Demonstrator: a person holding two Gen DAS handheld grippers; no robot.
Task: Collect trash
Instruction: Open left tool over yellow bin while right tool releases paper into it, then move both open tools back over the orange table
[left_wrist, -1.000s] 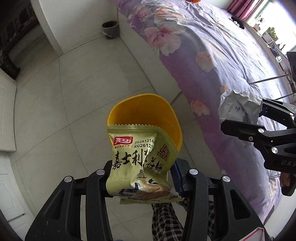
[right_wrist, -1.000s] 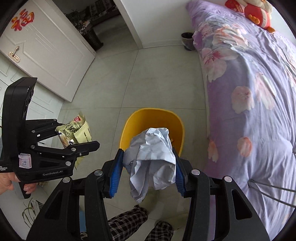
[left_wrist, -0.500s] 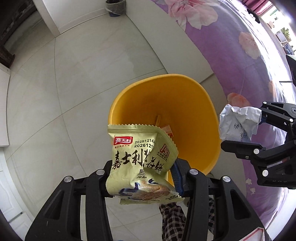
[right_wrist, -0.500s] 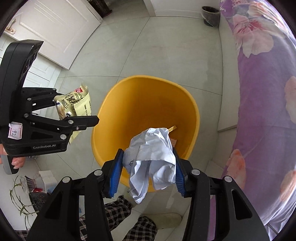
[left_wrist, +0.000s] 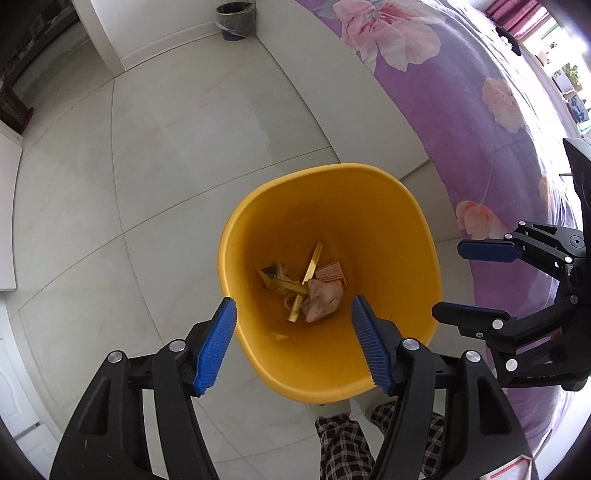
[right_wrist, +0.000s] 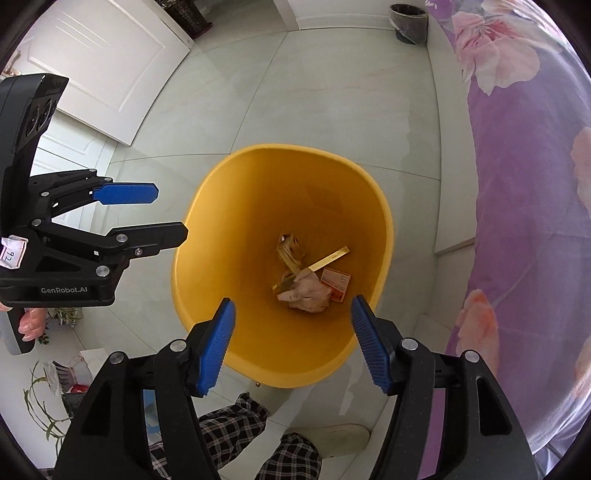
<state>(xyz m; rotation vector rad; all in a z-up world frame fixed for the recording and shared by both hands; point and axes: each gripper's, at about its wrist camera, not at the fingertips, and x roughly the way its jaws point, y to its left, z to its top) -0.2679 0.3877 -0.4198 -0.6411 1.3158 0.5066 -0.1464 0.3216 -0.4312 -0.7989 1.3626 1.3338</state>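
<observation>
Jaws on both my tools are spreading, and nothing sits between either pair now. A second ago my left gripper (left_wrist: 293, 341) pinched a green snack packet and my right gripper (right_wrist: 291, 341) clamped a crumpled ball of paper; both have dropped away. Just beyond the blue pads, straight below, stands the yellow bin (left_wrist: 406, 229), its near rim right under my fingertips. At its bottom lies the trash: the crumpled paper (right_wrist: 308, 290) toward the near side, the twisted snack packet (left_wrist: 280, 282) touching it on the left, a thin gold strip (left_wrist: 312, 262) leaning across both, and a small red-printed card (right_wrist: 336, 282) just to the right. So this pair of pieces is collected, I judge. Farther off, pale floor tiles run to a small dark wastebasket (left_wrist: 234, 20) by the far wall, and the purple floral bedspread (left_wrist: 461, 122) fills the right side.
</observation>
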